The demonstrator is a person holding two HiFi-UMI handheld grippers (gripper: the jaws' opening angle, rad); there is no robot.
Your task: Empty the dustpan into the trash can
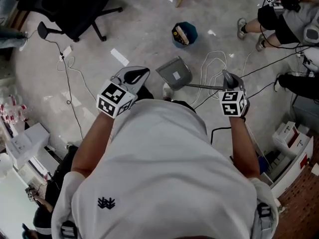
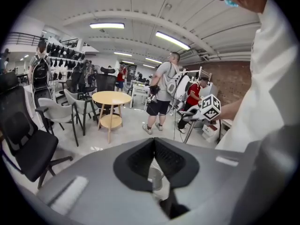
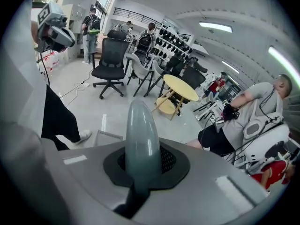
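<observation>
In the head view the grey dustpan (image 1: pixel 174 72) hangs low over the floor on a long thin handle (image 1: pixel 204 86) that leads back to my right gripper (image 1: pixel 228 79). My right gripper (image 3: pixel 143 161) is shut on the dustpan handle's rounded grey grip (image 3: pixel 140 139), which sticks up between the jaws; the pan (image 3: pixel 108 138) shows below to the left. A small blue trash can (image 1: pixel 184 34) with rubbish inside stands on the floor beyond the pan. My left gripper (image 1: pixel 134 76) is raised at the left, apart from both; its jaws (image 2: pixel 153 142) meet with nothing held.
White cables (image 1: pixel 214 63) loop over the floor right of the dustpan. A black office chair (image 1: pixel 70 4) stands at the back left, a wooden table (image 2: pixel 111 99) behind the can. A seated person (image 1: pixel 284 14) is at the far right, boxes (image 1: pixel 294 148) near right.
</observation>
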